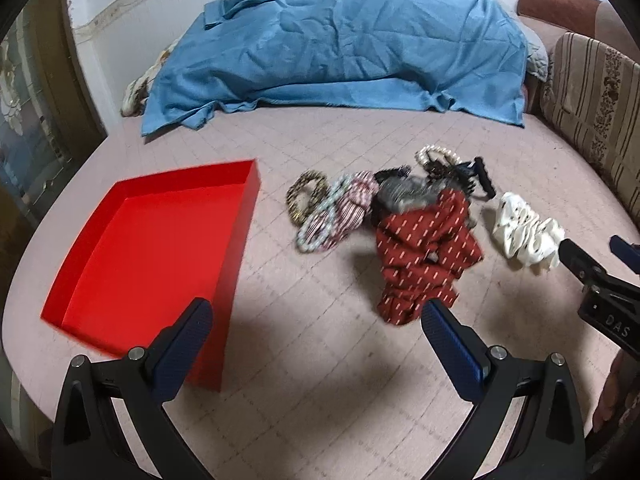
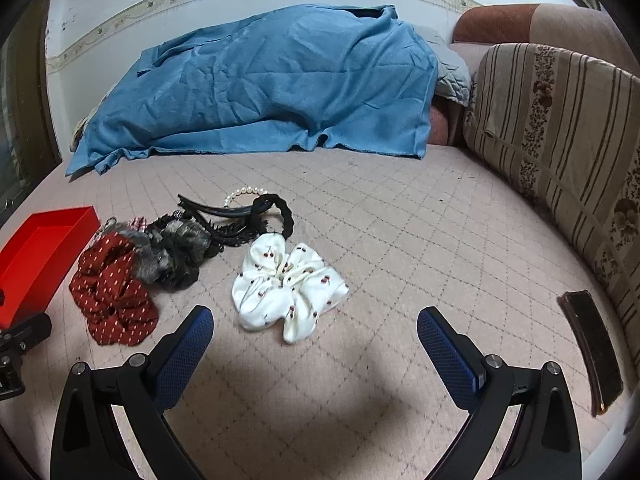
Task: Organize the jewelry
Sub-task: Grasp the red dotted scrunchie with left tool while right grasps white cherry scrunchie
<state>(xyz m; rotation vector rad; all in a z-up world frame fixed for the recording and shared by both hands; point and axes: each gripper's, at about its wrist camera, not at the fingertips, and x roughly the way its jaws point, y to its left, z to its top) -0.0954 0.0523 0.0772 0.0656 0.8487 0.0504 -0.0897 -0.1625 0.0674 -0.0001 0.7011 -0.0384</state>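
Note:
An empty red tray [image 1: 100, 240] lies on the pink quilted bed at the left. A heap of hair accessories sits in the middle: a dark red dotted scrunchie [image 1: 424, 252], a grey furry one [image 1: 404, 194], a leopard-print band [image 1: 306, 196], a striped pink scrunchie [image 1: 352, 208], a pearl bracelet [image 1: 436, 156] and black clips [image 1: 480, 178]. A white scrunchie [image 2: 288, 288] lies apart to the right. My left gripper [image 1: 316, 320] is open, just short of the red scrunchie [image 2: 114, 292]. My right gripper [image 2: 314, 328] is open in front of the white scrunchie [image 1: 528, 236].
A blue blanket [image 1: 340, 44] covers a mound at the back of the bed. A striped cushion [image 2: 560, 128] lines the right side. A dark flat phone-like object [image 2: 592, 364] lies at the right edge. The tray's corner [image 2: 40, 240] shows at far left.

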